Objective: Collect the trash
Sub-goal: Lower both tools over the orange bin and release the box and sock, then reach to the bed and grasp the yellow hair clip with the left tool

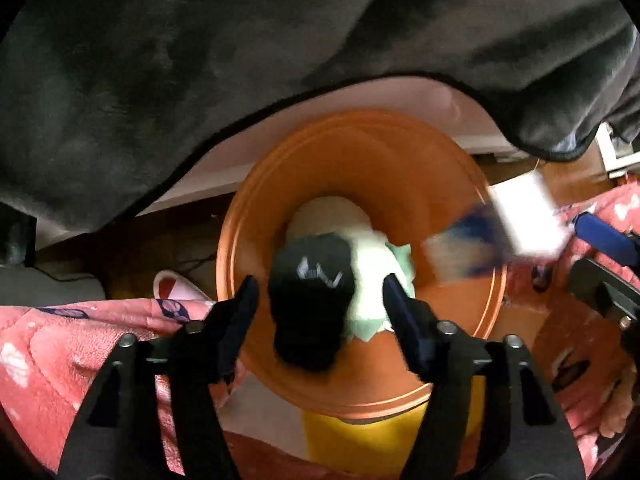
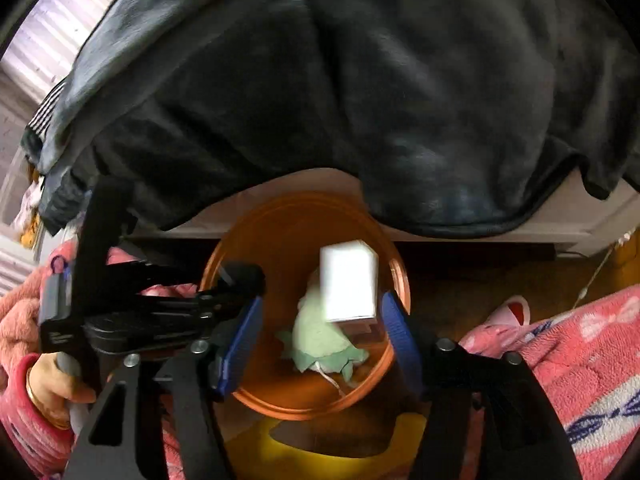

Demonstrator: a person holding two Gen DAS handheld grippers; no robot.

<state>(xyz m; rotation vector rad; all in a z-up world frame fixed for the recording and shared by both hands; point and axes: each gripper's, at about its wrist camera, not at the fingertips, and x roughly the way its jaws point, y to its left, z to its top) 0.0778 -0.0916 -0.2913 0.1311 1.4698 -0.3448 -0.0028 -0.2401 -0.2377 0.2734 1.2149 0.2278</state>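
A dark, plush blanket (image 2: 340,100) is draping over the far half of both views, its hemmed edge hanging over a pale bed base (image 2: 560,216). Below it, a round orange bin (image 1: 400,152) with smooth, ridged plastic walls is standing on the floor, a yellow piece (image 2: 256,452) showing under its near rim. Pink fleece sleeves (image 2: 580,360) with white and navy print are flanking the bin.

Only the left wrist view is showing a crumpled black item (image 1: 310,300) with white markings, blurred, lying between the left tongs (image 1: 318,312) above the bin's mouth; no pad is visibly touching it. Only the right wrist view is showing a hand (image 2: 56,384) gripping the left tool's handle.

A white rectangular box (image 2: 349,282), blurred, is sitting between the right tongs (image 2: 320,340) over the bin, apart from both blue pads (image 2: 240,348). Both tongs are standing open, gripping nothing. Pale green, jagged-edged paper trash (image 2: 324,344) is lying on the bin's bottom.
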